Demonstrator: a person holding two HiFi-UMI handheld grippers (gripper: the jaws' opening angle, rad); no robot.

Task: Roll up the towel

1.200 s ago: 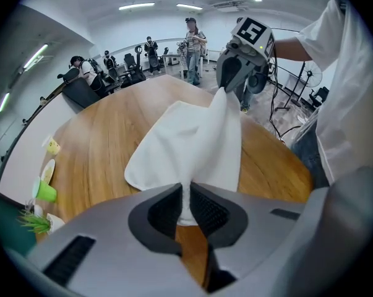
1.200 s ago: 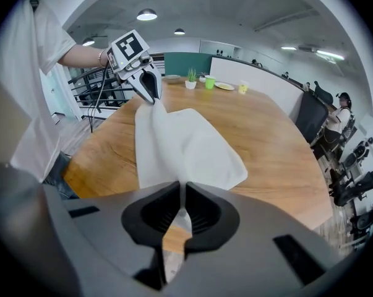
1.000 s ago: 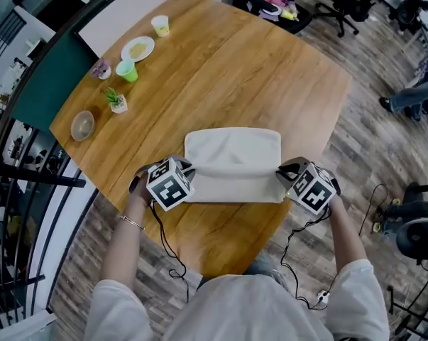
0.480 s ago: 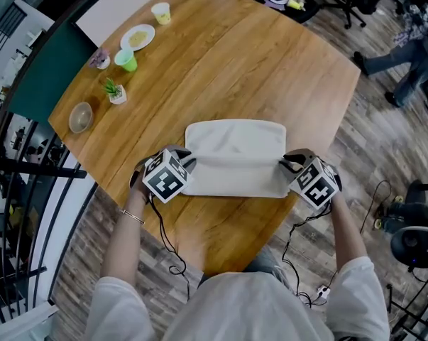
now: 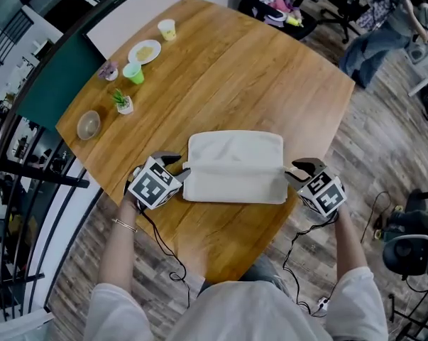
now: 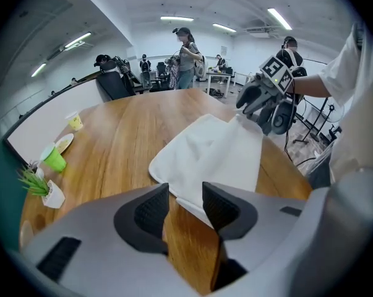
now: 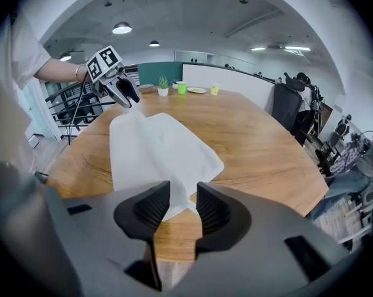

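The round wooden surface (image 5: pixel 256 84) fills the head view. The white towel (image 5: pixel 235 168) lies flat on it, folded into a wide rectangle and not rolled, and it spans the whole stretch from one pair of fingers to the other.

The left gripper (image 5: pixel 177 165) sits at the towel's left end and the right gripper (image 5: pixel 297 170) at its right end, both angled down toward the cloth.

In the left gripper view, the left fingers (image 6: pixel 150 210) stand a narrow way apart and have just been opening. The near corner of the towel reaches in between their tips, close against the right-hand finger. Bare wood shows in the rest of the gap, and the pads do not press on the cloth.

In the right gripper view, the right fingers (image 7: pixel 214 210) are also slightly parted and have just been opening. A towel corner lies between their tips, loose, with a gap showing on either side of it.

Well beyond the left fingers, along the far left edge of the surface, stand a row of small things:
- a plate (image 5: pixel 143 51)
- a bowl (image 5: pixel 89 124)
- a potted plant (image 5: pixel 123 102)
- a green cup (image 5: pixel 133 72)
- a yellow cup (image 5: pixel 167 28)

All of them are well apart from the towel and from both pairs of fingers.
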